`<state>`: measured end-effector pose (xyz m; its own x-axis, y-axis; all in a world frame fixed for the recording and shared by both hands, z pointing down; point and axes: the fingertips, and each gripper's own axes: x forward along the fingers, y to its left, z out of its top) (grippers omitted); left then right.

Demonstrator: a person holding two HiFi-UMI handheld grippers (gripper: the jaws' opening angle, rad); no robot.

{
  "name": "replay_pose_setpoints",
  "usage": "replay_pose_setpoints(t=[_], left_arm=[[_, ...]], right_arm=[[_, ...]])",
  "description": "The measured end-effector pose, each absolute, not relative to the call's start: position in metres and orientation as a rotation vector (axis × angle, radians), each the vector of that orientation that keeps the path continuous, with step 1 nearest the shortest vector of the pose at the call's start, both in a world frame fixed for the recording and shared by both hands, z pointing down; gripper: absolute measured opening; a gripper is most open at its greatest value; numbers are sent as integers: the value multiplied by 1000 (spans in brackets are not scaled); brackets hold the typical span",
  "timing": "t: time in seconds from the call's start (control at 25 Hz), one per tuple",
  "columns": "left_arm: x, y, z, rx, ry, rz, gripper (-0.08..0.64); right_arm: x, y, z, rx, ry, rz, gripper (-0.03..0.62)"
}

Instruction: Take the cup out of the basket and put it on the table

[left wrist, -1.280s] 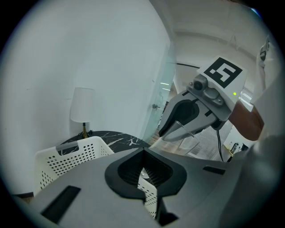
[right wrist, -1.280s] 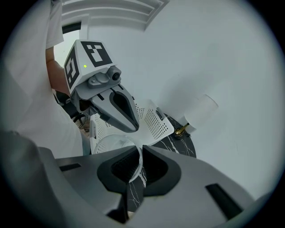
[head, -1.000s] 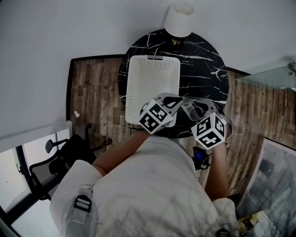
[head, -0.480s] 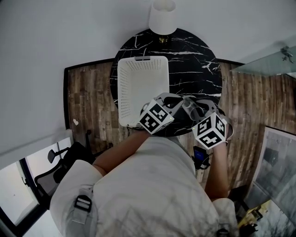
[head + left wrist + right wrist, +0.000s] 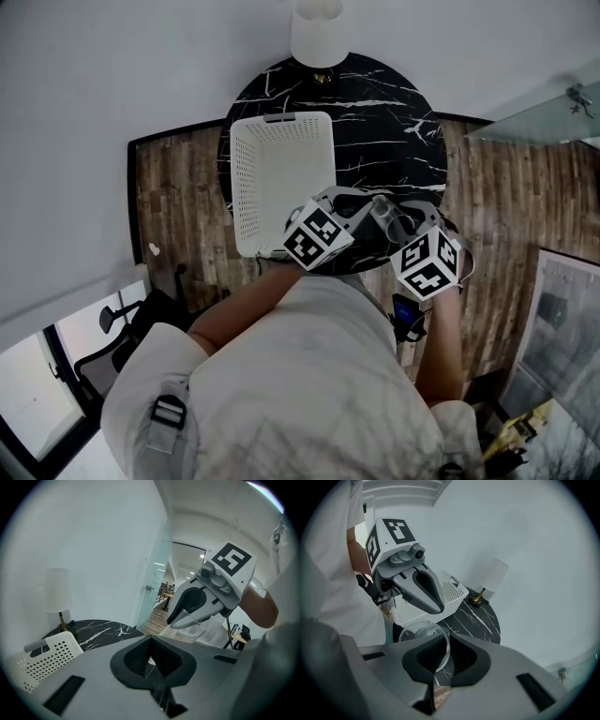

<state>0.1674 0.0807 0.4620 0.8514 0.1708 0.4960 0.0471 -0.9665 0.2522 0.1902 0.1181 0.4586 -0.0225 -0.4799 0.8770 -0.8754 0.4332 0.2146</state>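
Right gripper view: right gripper (image 5: 439,654) has its jaws clamped on the wall of the clear cup (image 5: 423,640), rim pinched between the pads, one pad inside and one outside. The cup's open mouth faces the camera, with the black marble table (image 5: 483,620) showing behind it. Whether its base touches the tabletop cannot be told

Head view adds the layout: the cup is out of the white basket (image 5: 281,178), to the basket's right, over the near edge of the round table. A lamp (image 5: 317,28) stands at the far edge

Left gripper view: left gripper (image 5: 152,662) has its jaws drawn together, only a thin slit between the pads and nothing in it. This view alone shows the right gripper from the side, cup hanging from its tips, and a glass door and corridor beyond

Pose: both forearms reach forward from the person's torso, the two grippers side by side at the table's near edge, tips angled toward each other. The left gripper's tip sits just beside the basket's near right corner, with the cup between the two tips
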Motion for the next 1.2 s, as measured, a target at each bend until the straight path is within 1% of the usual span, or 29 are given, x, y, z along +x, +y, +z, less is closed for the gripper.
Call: replay_pose_setpoints(t=[1.2], left_arm=[[172, 90, 482, 2768, 205, 825, 5]], right_arm=[[198, 127, 491, 1199, -1650, 579, 26]])
